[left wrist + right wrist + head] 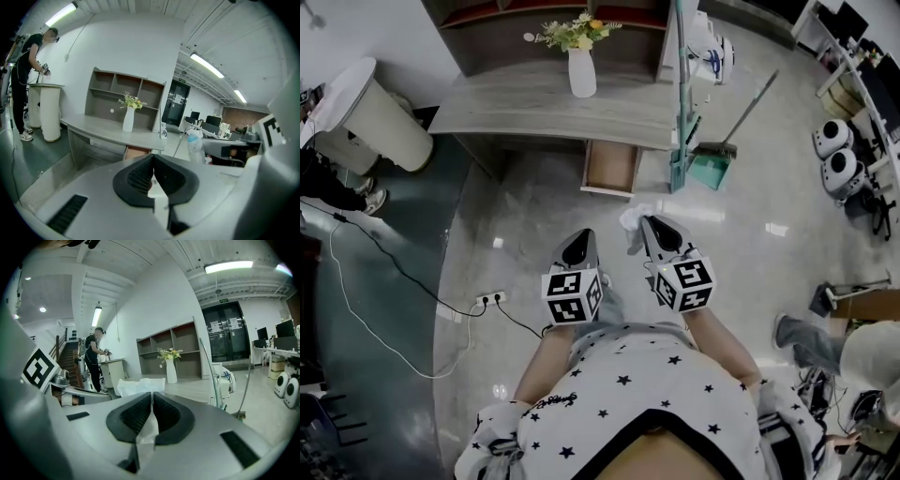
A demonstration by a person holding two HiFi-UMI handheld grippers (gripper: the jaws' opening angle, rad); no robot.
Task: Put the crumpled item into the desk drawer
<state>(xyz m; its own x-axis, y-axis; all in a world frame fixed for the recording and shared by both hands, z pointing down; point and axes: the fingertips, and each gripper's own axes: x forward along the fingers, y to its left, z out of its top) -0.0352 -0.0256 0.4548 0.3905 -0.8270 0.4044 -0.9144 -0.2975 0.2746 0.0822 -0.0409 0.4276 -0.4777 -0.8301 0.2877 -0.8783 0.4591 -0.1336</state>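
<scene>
The crumpled item [632,222] is a white wad of paper. My right gripper [650,223] is shut on it and holds it above the floor, short of the desk. In the right gripper view the paper [140,385] bulges past the closed jaws and a strip of it runs down between them. My left gripper [581,235] hangs beside it, shut, with nothing between its jaws. The grey desk [544,108] stands ahead. Its wooden drawer [611,167] is pulled open, and it also shows under the desktop [137,151].
A white vase of flowers [581,70] stands on the desk. A broom and green dustpan [712,161] lean to the drawer's right. A power strip with cable [490,299] lies on the floor at left. A white pedestal [373,112] and a person stand far left.
</scene>
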